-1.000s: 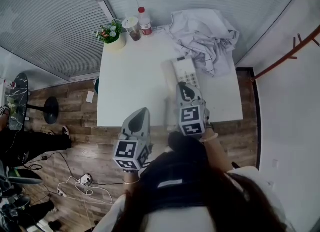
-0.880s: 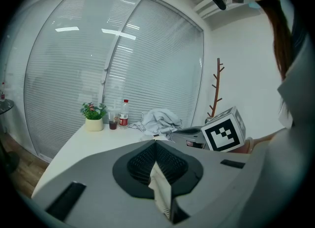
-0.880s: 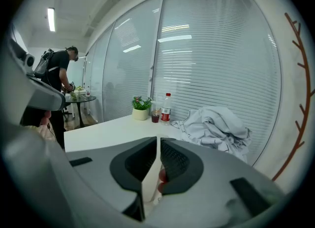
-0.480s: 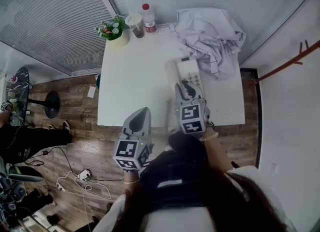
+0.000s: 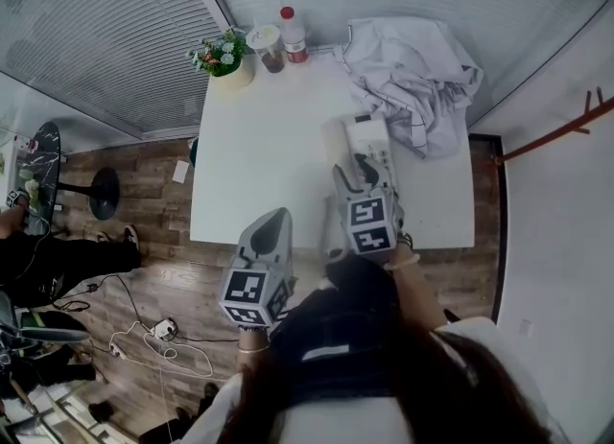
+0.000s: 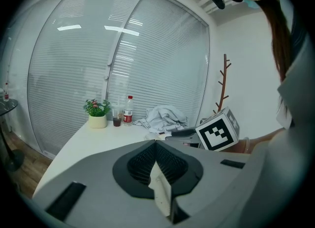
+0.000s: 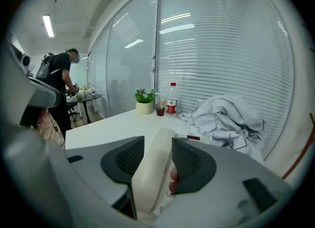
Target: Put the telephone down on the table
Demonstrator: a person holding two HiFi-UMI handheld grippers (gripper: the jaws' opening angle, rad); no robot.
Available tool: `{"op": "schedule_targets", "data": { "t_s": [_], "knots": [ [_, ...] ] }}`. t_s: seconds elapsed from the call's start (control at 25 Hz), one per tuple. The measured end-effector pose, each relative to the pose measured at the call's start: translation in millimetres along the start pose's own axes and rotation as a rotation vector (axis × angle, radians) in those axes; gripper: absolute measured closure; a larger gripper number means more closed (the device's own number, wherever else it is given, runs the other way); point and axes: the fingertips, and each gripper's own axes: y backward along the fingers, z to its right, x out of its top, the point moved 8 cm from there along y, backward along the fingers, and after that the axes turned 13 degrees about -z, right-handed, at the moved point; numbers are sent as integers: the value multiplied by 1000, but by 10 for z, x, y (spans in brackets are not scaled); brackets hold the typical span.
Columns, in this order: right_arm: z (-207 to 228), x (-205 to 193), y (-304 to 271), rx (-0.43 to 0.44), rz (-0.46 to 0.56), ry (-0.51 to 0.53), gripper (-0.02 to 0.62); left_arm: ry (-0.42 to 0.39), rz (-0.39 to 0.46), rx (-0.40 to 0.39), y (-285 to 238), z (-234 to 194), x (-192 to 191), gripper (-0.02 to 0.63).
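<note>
the telephone is judged laid on the worktop; the right claw has just been spread round its handset; the left claw is pressed together. a straight withdrawal is called for.

Telephone: near end out of sight in the head view; key print too small to read.
Bottle: label print too small to read.
Coat rack: cut off by the right edge.
Bystander: cut off at the left edge.
</note>
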Motion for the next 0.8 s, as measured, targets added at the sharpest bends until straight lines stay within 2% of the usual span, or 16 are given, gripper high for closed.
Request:
{"op": "schedule_targets", "data": {
  "t_s": [0.16, 0.24, 0.64, 0.68, 0.8],
  "knots": [
    [28, -10, -93, 9, -23, -6, 408, 7, -10, 13, -31, -37, -2, 609],
    [35, -20, -141, 19, -39, -8, 376, 12, -14, 18, -50, -51, -1, 609],
    [79, -10, -332, 39, -72, -16, 374, 35, -30, 32, -144, -100, 20, 609],
    [81, -11, -354, 46, -77, -18, 347, 37, -32, 33, -154, -106, 23, 609],
    [89, -27, -414, 58, -93, -25, 341, 40, -38, 36, -186, -113, 29, 609]
  ]
}}
